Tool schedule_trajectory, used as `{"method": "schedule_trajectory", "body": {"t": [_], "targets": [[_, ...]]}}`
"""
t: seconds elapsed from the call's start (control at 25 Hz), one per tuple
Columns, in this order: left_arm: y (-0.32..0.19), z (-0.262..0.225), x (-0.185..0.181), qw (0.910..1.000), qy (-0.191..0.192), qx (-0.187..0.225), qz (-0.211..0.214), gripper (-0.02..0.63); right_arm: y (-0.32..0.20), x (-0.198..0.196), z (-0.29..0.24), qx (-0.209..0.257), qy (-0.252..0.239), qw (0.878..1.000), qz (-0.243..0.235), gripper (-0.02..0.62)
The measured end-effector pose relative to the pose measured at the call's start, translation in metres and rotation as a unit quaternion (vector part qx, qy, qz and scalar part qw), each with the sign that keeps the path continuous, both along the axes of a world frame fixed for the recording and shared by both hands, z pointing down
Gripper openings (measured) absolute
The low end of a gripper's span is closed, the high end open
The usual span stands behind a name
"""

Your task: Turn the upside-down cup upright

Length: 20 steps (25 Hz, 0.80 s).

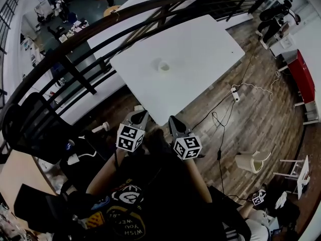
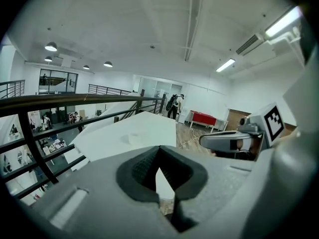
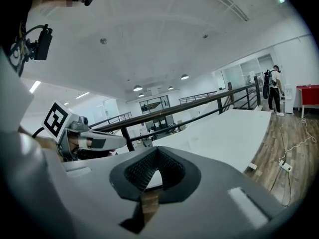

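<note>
From the head view, a white table fills the upper middle of the frame, and the cup sits on it alone, a little left of the table's centre, too small to tell which end is up. A dark railing curves across the upper left, behind the table. Low in the frame the left gripper and the right gripper sit side by side just below the table's near corner, both pointing up the picture towards it and well apart from the cup. A power strip with its cable lies on the wooden floor at right. In the left gripper view the jaws are clenched together with nothing between them; the cup shows just above them at mid-frame on the white tabletop, and the right gripper juts in from the right edge. A red cabinet stands against the far wall. In the right gripper view the jaws are likewise pressed together and empty, the left gripper shows at the left edge, and the table stretches away to the upper right.
</note>
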<state>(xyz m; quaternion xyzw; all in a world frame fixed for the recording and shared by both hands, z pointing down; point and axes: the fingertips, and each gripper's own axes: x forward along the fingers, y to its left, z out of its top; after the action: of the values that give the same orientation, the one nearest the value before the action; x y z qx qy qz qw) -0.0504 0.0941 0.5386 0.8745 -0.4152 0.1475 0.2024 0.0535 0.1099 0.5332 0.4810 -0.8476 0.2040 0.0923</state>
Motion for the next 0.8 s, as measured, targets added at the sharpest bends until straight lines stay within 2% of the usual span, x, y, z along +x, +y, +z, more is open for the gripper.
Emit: {"method": "schedule_trajectory", "body": {"t": [0.32,0.44,0.6,0.72,0.8], "targets": [[-0.067,0.019,0.015,0.9996,-0.026,-0.012,-0.005,0.005,-0.078,0.013,0.036,-0.027,0.001,1.0,-0.013,0.003],[-0.104,0.021,0.024,0.9995,-0.024,-0.004,-0.019,0.003,-0.116,0.016,0.054,-0.026,0.003,0.999,-0.048,0.003],[-0.168,0.05,0.043,0.9987,-0.025,0.009,-0.043,0.003,-0.168,0.026,0.118,-0.026,0.039,0.994,-0.099,0.003],[-0.204,0.08,0.062,0.9987,-0.032,0.001,-0.039,0.005,-0.209,0.037,0.152,-0.032,0.052,0.994,-0.086,0.002],[-0.223,0.097,0.062,0.9979,-0.043,-0.008,-0.047,0.005,-0.236,0.039,0.167,-0.028,0.06,0.995,-0.071,0.003]]}}
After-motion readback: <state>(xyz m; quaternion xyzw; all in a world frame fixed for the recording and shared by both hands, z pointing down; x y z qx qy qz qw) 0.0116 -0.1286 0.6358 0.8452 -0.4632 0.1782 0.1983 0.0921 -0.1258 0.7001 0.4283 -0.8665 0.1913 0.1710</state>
